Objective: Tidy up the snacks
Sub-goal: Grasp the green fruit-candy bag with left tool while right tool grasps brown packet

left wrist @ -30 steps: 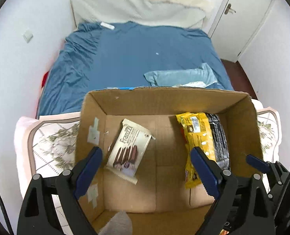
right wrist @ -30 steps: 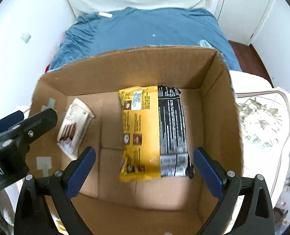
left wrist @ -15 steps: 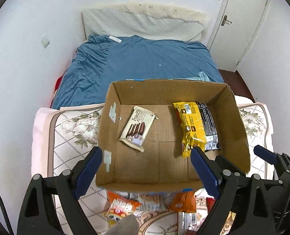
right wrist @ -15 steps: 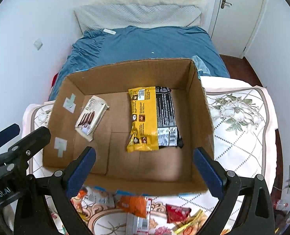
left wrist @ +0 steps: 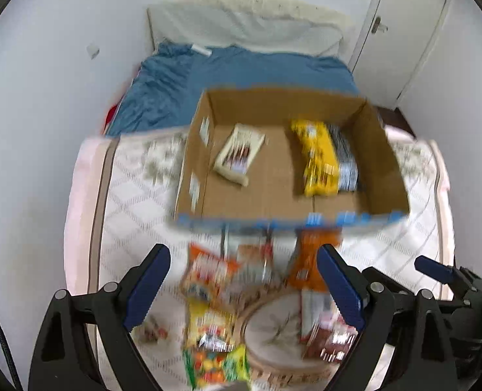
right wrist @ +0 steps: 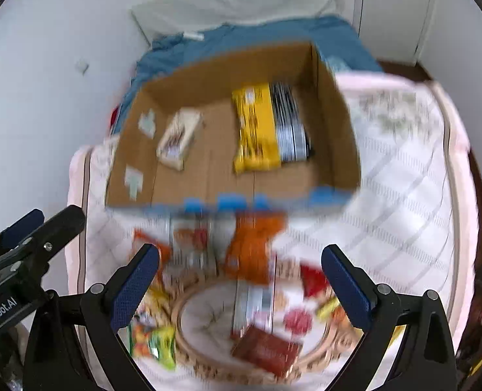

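An open cardboard box (left wrist: 381, 150) (right wrist: 335, 120) sits on a quilted bed cover. Inside it lie a white wafer pack (left wrist: 239, 154) (right wrist: 177, 138) at the left and a yellow-and-black bag (left wrist: 325, 159) (right wrist: 268, 130) at the right. In front of the box lie several loose snack packs, among them an orange pack (left wrist: 309, 260) (right wrist: 254, 247), a brown pack (right wrist: 267, 352) and a yellow-green candy bag (left wrist: 211, 355) (right wrist: 153, 342). My left gripper (left wrist: 241, 286) and right gripper (right wrist: 241, 286) are both open and empty, held above the loose snacks. Both views are blurred.
The white floral quilt (left wrist: 127, 202) (right wrist: 404, 195) covers the bed's near part; a blue sheet (left wrist: 228, 78) lies behind the box. White walls stand on both sides and a white door (left wrist: 404, 32) at the back right. The left gripper shows in the right wrist view (right wrist: 29, 244).
Both grippers have pulled back and up from the box. The box now looks smaller and farther, and the loose snacks in front of it have come into view.
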Available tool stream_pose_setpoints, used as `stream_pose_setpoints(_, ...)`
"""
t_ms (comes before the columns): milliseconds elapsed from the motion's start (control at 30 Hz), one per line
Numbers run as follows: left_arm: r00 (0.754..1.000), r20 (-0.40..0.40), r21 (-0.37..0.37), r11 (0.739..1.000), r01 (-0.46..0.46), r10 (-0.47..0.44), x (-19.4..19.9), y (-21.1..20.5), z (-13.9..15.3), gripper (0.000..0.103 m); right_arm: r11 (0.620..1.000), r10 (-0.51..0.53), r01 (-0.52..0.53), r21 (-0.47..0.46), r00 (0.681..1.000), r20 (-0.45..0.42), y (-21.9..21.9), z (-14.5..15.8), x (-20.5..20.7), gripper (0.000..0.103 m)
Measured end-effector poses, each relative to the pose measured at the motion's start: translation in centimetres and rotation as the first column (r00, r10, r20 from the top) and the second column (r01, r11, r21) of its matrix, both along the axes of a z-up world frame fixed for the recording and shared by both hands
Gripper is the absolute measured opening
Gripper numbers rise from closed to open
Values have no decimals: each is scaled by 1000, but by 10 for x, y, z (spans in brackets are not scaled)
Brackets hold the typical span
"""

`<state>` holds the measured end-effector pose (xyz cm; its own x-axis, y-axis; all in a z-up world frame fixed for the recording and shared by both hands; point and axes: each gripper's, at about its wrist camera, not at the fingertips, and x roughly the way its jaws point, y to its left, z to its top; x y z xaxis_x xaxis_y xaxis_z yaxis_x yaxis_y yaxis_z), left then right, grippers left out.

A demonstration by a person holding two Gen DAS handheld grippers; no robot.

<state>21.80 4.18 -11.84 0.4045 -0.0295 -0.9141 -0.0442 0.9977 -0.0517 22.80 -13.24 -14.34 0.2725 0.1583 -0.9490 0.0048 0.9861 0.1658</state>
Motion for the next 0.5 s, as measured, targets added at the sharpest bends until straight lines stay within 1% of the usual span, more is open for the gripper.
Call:
stream_pose_setpoints(133,993,-116,0,1000,-19,19,-37,8,-37,92,999,38,-39,-10,993,-112,-7,-38,-36,102)
stream_pose_setpoints(233,976,-212,-1,999,-48,46,-63,18,-68,92,999,32,-34,-11,984,-177,-16,-63,-57,102)
stream_pose_setpoints(367,940,-327,-23,994,-106,93,-89,29,-111,92,1000,-3,5,8,968,-252,-31,-95,-72,102)
stream_pose_setpoints(467,911,-400,-38,991,-129,103,-98,30,-139,92,1000,-1,-2,-10,959,-282,-35,-111,-73,102)
stream_pose_setpoints(500,905,-413,-35,991,-130,104,-99,30,-146,92,1000,4,-9,-15,957,-289,-35,-115,-73,102)
